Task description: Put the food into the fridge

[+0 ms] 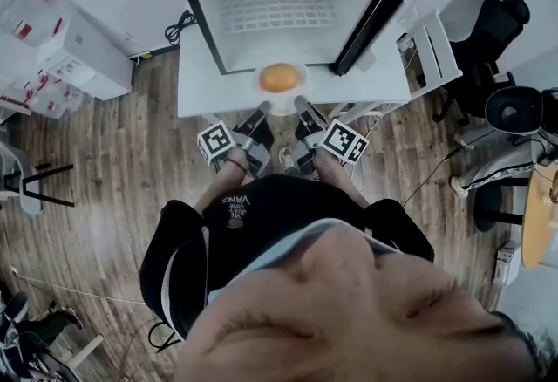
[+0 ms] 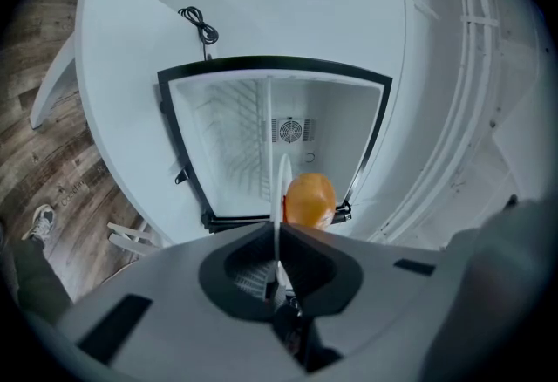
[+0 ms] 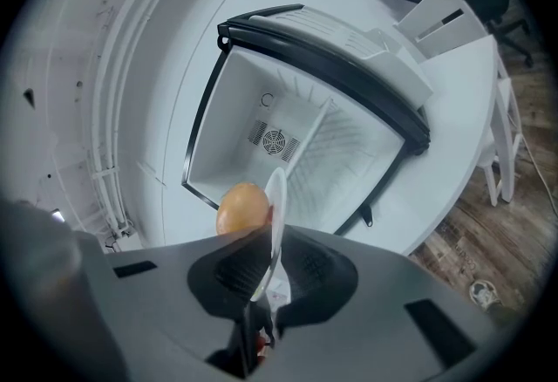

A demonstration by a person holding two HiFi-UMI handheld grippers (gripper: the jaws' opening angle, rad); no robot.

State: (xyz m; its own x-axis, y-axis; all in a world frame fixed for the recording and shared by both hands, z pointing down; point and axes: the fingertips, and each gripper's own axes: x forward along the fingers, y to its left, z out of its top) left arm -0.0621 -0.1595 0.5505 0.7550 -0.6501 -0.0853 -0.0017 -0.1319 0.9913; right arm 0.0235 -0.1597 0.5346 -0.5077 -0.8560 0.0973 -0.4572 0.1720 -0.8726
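Note:
A round orange bun (image 1: 279,77) lies on a white plate (image 1: 281,103) held level just in front of the open mini fridge (image 1: 288,10). My left gripper (image 1: 260,117) is shut on the plate's near left rim, and my right gripper (image 1: 302,108) is shut on its near right rim. In the left gripper view the plate (image 2: 281,184) shows edge-on between the jaws of the left gripper (image 2: 277,242), with the bun (image 2: 309,200) to its right. In the right gripper view the plate (image 3: 276,197) runs between the jaws of the right gripper (image 3: 267,254), with the bun (image 3: 242,208) to its left. The fridge's inside (image 2: 279,140) is white and bare.
The fridge stands on a white table (image 1: 202,84), with its black door (image 1: 388,10) swung open to the right. A black cable (image 1: 179,27) lies behind the table's left end. White boxes (image 1: 74,49) stand at the left, and office chairs (image 1: 497,31) at the right, on a wooden floor.

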